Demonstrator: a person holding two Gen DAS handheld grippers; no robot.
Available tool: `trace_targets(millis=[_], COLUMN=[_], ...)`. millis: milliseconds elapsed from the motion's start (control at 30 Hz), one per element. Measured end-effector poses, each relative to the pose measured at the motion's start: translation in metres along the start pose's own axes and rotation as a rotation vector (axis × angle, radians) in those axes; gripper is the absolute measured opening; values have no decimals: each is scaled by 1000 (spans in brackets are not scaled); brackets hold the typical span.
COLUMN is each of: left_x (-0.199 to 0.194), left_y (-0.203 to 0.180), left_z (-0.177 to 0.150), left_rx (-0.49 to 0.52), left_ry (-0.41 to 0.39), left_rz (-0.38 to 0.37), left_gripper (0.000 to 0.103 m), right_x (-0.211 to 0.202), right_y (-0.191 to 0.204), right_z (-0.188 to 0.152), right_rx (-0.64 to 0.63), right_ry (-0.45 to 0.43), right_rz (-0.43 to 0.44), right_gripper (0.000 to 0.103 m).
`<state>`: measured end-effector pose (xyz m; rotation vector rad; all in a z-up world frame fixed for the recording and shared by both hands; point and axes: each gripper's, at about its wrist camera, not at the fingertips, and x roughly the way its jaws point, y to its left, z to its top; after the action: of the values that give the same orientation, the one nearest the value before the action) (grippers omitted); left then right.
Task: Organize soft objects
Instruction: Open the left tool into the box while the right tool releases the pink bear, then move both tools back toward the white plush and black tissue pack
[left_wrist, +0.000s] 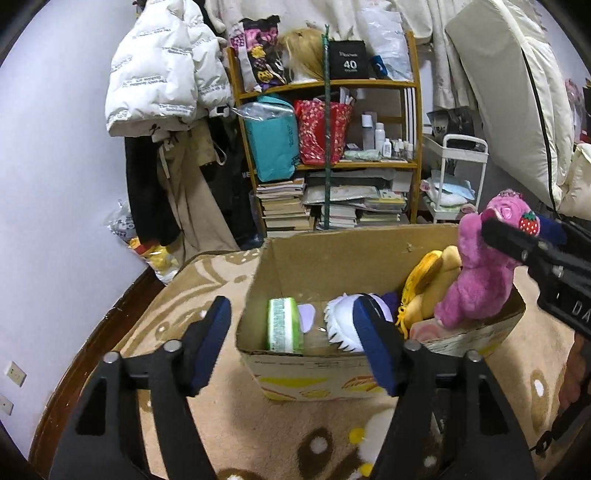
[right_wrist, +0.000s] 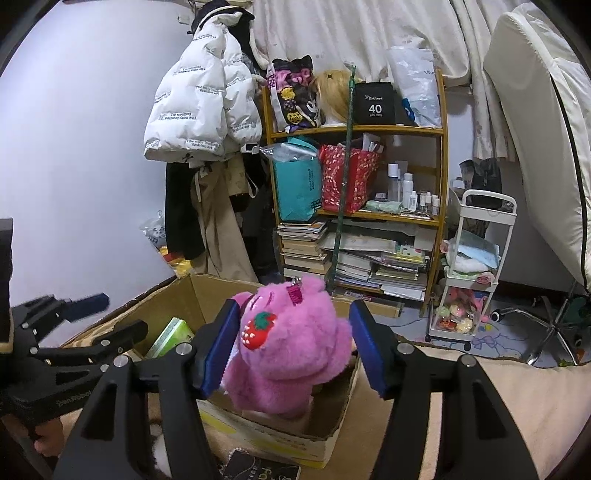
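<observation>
Right hand-held gripper (right_wrist: 291, 347) stands open around my fluffy pink plush bear (right_wrist: 291, 343) with its red strawberry patch — left pad touching, right pad clear. It sits upright in the open cardboard box's (left_wrist: 332, 254) right end; left hand-held gripper (left_wrist: 291, 347) open, empty.

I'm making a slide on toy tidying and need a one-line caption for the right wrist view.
Right gripper straddles a pink plush bear over the cardboard box.
</observation>
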<state>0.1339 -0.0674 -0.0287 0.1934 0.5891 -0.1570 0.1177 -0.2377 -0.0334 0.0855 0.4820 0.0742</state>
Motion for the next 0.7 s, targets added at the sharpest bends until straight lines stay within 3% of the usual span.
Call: trace_targets(millis=[100, 233, 367, 433, 500, 567, 633, 700], left_x=[-1, -5, -12, -16, -20, -25, -32, -39], left_y=[5, 9, 12, 13, 14, 17, 20, 23], left_z=[-1, -2, -3, -4, -4, -5, -7, -8], left_rx=[-8, -9, -12, -12, -15, -30, -47, -52], left_ry=[11, 16, 8, 6, 11, 16, 10, 11], left_rz=[0, 6, 15, 15, 15, 25, 31, 33], left_gripper=[70, 70, 80, 80, 82, 92, 95, 96], right_x=[-1, -4, -11, -15, -22, -26, -33, -41], right_y=[1, 2, 3, 3, 3, 4, 6, 7], right_z=[-1, -1, -1, -1, -1, -1, -2, -3], right_rx=[9, 5, 11, 20, 27, 23, 22, 24], right_ry=[7, 1, 7, 8, 2, 12, 18, 12], right_rz=[4, -4, -12, -17, -27, -33, -43, -51], right_gripper=[71, 80, 82, 92, 93, 94, 102, 103])
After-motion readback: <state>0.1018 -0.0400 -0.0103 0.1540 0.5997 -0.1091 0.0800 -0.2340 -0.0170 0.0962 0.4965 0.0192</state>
